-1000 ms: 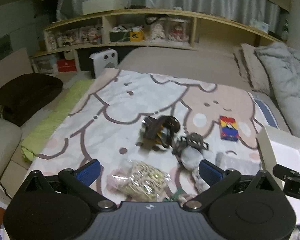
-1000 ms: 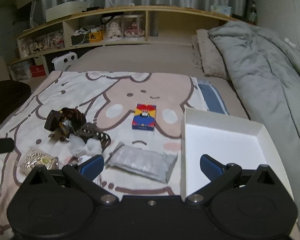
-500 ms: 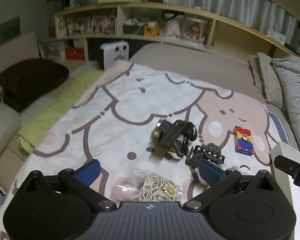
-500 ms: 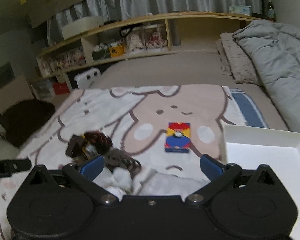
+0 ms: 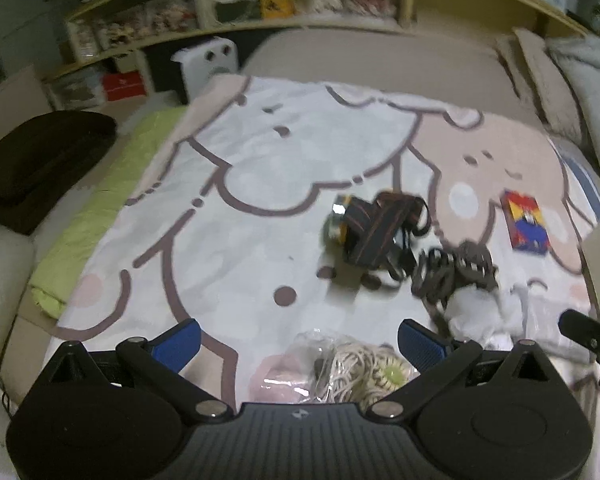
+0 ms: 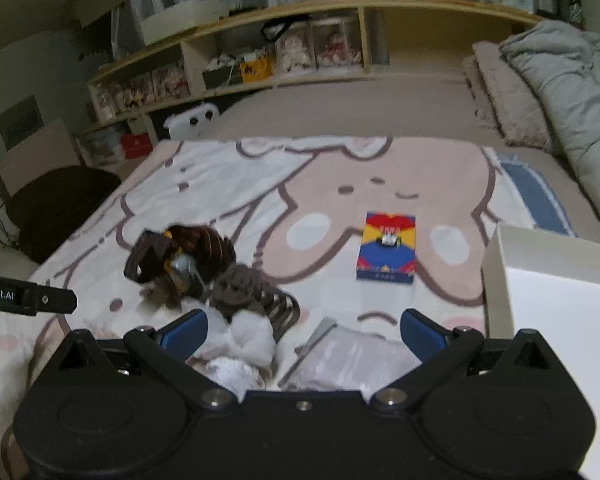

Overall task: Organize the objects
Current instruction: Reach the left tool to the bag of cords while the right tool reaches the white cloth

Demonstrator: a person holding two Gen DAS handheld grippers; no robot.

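Both tools hang above a bed covered by a blanket with a cartoon animal print. The left tool has its two blue fingers spread wide and holds nothing; just under it lies a clear bag of pale cords. The right tool is also wide open and empty. Between its fingers I see a white crumpled cloth on the left side and a grey plastic pouch on the right side, both lying on the blanket.

A little further away lies a headlamp with a dark striped strap, and just beside it a bundle of dark hair ties, which touches the white cloth. A colourful small box in red, yellow and blue lies flat on the pink part of the print, apart from the other things. At the right edge stands a white open box; its inside looks empty. A grey duvet is bunched on the right side of the bed. Behind the bed runs a wooden shelf with small figures.
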